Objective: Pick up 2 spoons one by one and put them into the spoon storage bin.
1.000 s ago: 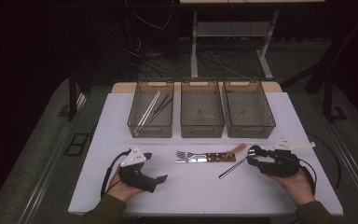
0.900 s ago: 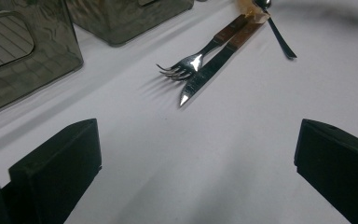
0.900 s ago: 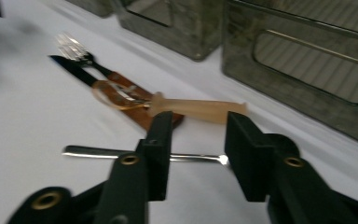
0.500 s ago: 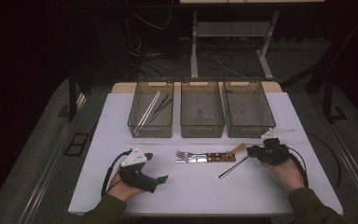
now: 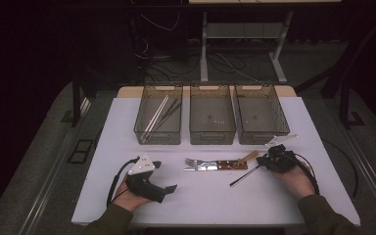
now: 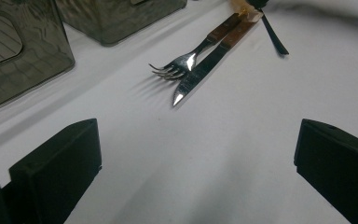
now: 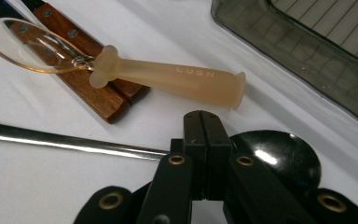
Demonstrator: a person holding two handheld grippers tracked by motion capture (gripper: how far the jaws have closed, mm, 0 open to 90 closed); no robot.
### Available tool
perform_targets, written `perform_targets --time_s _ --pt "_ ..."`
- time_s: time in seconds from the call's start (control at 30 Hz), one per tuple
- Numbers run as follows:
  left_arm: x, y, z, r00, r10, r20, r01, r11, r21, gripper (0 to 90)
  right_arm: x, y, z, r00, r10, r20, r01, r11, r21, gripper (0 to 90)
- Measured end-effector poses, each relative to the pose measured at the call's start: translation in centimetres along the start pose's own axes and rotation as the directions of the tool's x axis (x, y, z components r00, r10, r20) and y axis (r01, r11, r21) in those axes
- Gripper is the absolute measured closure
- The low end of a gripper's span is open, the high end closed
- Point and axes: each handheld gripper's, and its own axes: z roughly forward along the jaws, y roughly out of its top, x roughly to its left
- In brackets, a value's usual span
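Observation:
My left gripper (image 5: pixel 164 175) rests on the white table (image 5: pixel 200 205) at the front left, open, with nothing between its jaws (image 6: pixel 198 163). Ahead of it lie a fork (image 6: pixel 182 63) and a knife (image 6: pixel 200 70) with wooden handles (image 7: pixel 88 88), side by side. A translucent amber spoon (image 7: pixel 177 77) lies across those handles. My right gripper (image 5: pixel 260 160) is shut, jaws pressed together (image 7: pixel 208 126) right over the neck of a black spoon (image 7: pixel 284 154), whose handle (image 5: pixel 245 175) runs off toward the table's front. Whether the jaws pinch the spoon is hidden.
Three smoky see-through bins stand in a row at the back: the left bin (image 5: pixel 159 132) holds several chopsticks, the middle bin (image 5: pixel 212 132) and the right bin (image 5: pixel 260 132) look nearly bare. A white card (image 5: pixel 281 140) lies near the right bin.
My right hand has moved left and a little lower, bringing its gripper to the black spoon's bowl end. The left hand has stayed put.

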Motion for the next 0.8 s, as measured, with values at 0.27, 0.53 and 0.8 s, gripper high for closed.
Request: perform_targets --time_s 0.27,0.53,0.8 --pt "0.0 0.0 0.0 1.0 0.001 0.003 -0.001 1.0 0.002 0.0 0.0 -0.2 -0.3 0.9999 -0.006 -0.009 0.006 1.0 0.02 90.0" --pt "0.0 0.0 0.0 0.9999 0.004 0.01 -0.004 1.0 0.005 0.0 0.2 -0.5 -0.7 0.9998 -0.014 -0.015 0.014 0.999 0.042 90.0" --pt "0.2 -0.2 0.1 0.9995 0.004 0.033 -0.004 1.0 -0.007 0.0 0.3 -0.8 -1.1 0.9993 -0.012 -0.036 0.014 0.998 0.059 90.0"
